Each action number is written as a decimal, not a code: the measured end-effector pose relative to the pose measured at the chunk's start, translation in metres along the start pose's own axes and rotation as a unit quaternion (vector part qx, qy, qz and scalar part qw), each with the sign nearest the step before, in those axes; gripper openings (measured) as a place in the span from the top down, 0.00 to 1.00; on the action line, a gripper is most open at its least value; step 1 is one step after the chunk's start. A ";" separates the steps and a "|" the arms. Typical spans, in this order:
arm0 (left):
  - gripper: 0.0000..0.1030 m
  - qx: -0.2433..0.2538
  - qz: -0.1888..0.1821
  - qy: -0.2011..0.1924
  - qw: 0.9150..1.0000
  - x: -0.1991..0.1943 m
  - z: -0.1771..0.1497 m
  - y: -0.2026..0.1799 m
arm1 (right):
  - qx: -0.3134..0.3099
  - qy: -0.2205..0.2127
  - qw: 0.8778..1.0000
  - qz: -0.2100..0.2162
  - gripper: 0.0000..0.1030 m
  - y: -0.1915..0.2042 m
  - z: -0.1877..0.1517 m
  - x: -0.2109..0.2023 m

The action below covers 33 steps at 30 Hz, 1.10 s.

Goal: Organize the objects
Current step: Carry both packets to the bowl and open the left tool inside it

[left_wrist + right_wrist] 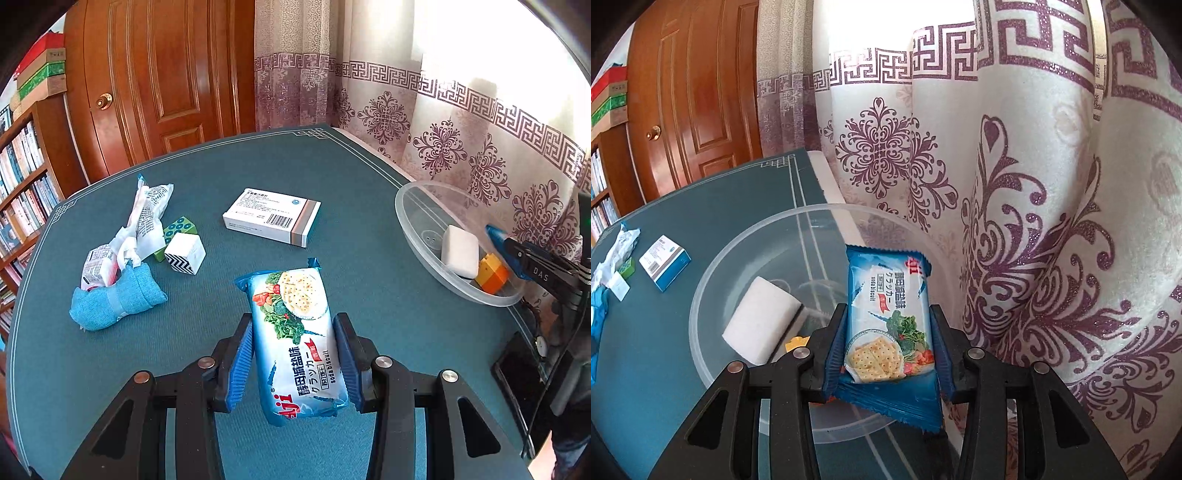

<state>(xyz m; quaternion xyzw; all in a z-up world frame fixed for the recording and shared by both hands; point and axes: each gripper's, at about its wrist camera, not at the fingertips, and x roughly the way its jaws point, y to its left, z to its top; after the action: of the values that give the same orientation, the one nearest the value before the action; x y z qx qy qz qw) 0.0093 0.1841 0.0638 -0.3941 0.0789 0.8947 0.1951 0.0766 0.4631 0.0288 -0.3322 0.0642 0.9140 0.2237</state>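
Observation:
My left gripper (293, 320) is shut on a light-blue soda biscuit packet (291, 354), held lengthwise above the teal tabletop (369, 280). My right gripper (889, 310) is shut on a second, darker blue soda biscuit packet (886, 332), which hangs over the near right part of a clear plastic bowl (713, 280). The same bowl (417, 206) stands at the table's right edge in the left wrist view. It holds a white block (761, 321) and an orange-yellow brick (493, 275). The second packet's blue corner (498, 236) pokes in over the bowl's rim.
On the table lie a white medicine box (271, 218), a green dotted cube (179, 227), a white zigzag cube (184, 253), crumpled white wrappers (147, 218) and a rolled blue towel (118, 299). A patterned curtain (1034, 221) hangs right behind the bowl. A black phone (517, 373) lies near right.

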 end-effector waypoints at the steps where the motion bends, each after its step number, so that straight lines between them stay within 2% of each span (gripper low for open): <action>1: 0.56 0.001 -0.001 0.000 1.000 0.000 0.000 -0.001 | 0.000 -0.003 1.000 0.003 0.56 0.000 -0.001 -0.001; 9: 0.56 0.019 -0.022 -0.002 1.000 0.007 0.015 -0.023 | 0.009 -0.029 0.999 0.020 0.54 -0.001 0.003 -0.020; 21: 0.56 0.048 -0.088 -0.011 0.995 0.040 0.055 -0.076 | 0.015 -0.036 0.998 0.049 0.54 0.004 0.002 -0.029; 33: 0.56 0.080 -0.111 -0.017 0.990 0.076 0.074 -0.111 | 0.022 -0.034 0.998 0.058 0.54 0.001 0.001 -0.031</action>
<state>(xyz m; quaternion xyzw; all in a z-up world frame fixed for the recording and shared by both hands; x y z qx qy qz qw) -0.0414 0.3285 0.0595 -0.3678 0.1027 0.8650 0.3254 0.0961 0.4509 0.0491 -0.2916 0.0961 0.9345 0.1800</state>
